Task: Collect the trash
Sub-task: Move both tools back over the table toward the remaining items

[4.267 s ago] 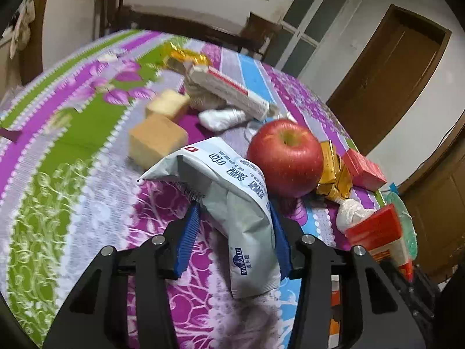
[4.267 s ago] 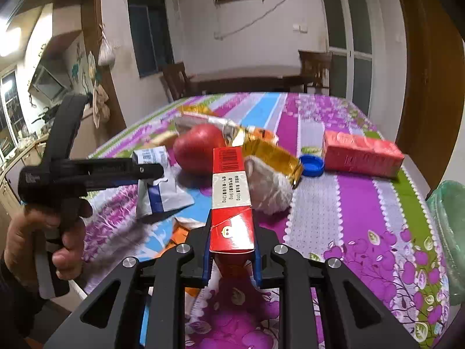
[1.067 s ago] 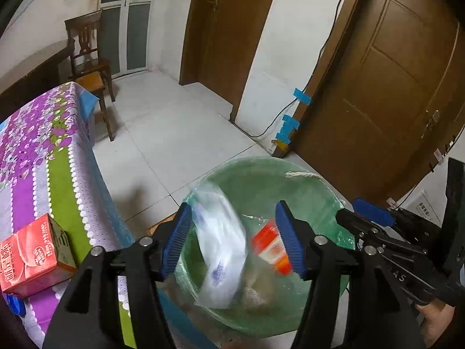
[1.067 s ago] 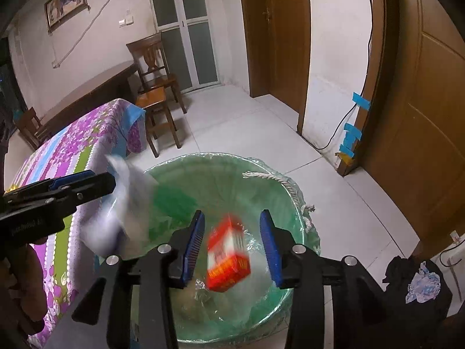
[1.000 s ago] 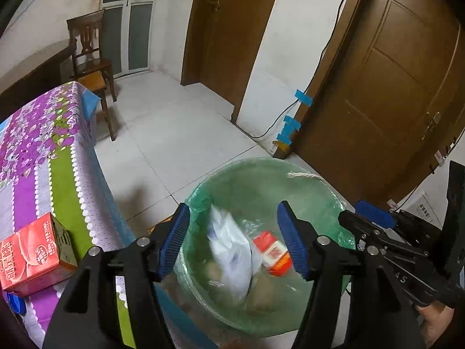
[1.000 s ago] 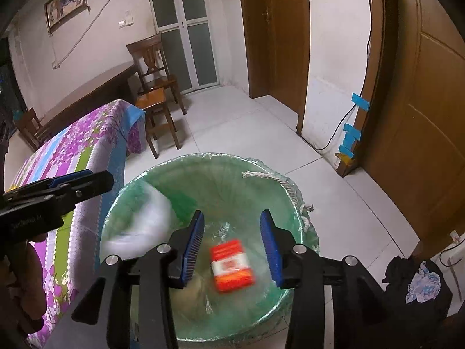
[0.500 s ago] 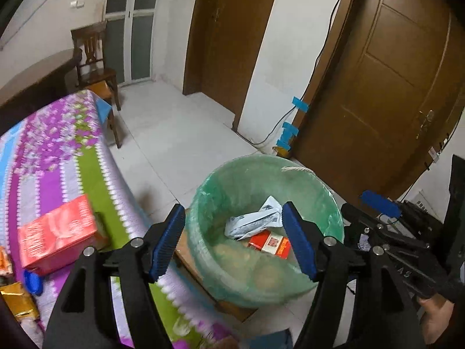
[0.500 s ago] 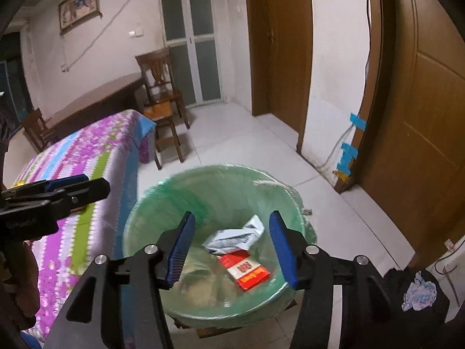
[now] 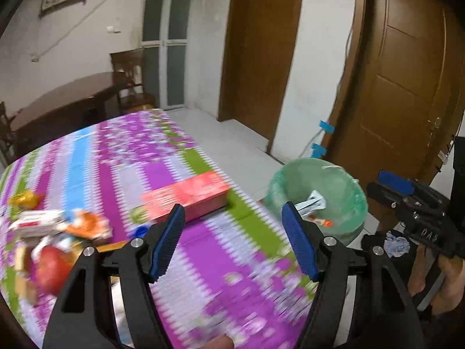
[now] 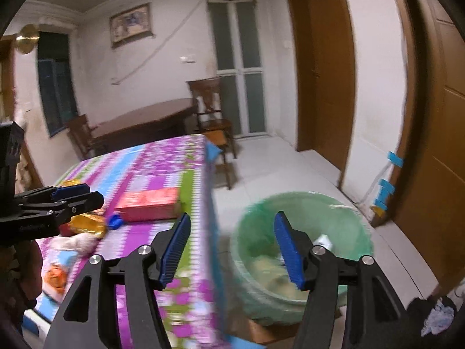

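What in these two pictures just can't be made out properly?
- Left wrist view: the litter at the table's left end, smeared by motion blur.
- Right wrist view: the bin contents, blurred and partly behind the right claw.
- Both views: print on the pink box, blurred.

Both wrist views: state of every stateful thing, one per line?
Left gripper: jaws opening, nothing between them.
Right gripper: jaws opening, nothing between them.
Green-lined round trash bin: on floor beside table, holds white wrapper and red packet.
Long red carton: lying flat on table.
Red apple: on table, blurred.
Brown door: closed.
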Available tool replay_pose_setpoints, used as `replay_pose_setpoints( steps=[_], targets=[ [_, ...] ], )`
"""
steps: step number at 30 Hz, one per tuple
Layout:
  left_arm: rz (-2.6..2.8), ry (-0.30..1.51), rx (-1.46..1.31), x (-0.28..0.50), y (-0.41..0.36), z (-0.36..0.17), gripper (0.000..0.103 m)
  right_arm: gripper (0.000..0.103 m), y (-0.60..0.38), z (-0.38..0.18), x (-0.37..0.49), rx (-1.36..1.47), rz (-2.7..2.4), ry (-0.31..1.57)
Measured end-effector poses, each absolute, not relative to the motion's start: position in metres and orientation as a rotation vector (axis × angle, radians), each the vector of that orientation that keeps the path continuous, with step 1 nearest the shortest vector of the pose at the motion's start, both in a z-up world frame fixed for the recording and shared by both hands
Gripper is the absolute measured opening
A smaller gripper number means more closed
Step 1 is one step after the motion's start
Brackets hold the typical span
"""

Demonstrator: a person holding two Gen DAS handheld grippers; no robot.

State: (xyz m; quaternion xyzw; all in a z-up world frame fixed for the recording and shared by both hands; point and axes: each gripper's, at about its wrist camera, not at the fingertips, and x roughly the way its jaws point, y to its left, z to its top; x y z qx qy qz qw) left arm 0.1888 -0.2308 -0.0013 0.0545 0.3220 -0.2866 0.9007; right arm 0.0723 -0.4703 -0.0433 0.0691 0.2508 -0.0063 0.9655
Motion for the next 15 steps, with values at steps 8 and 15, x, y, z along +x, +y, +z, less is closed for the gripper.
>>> replay_pose_setpoints(
  steps=[8,15],
  targets=[
    [-0.297,0.721,0.087,0.203,-0.068,-0.025,0.073,0.075,-0.368,-0.047,0.066,0.099,0.188,0.533],
    [-0.132,0.798,0.002,0.212,0.044,-0.050,0.073,0.075,-0.291,-0.072,0.063,0.096,0.317,0.600]
  ],
)
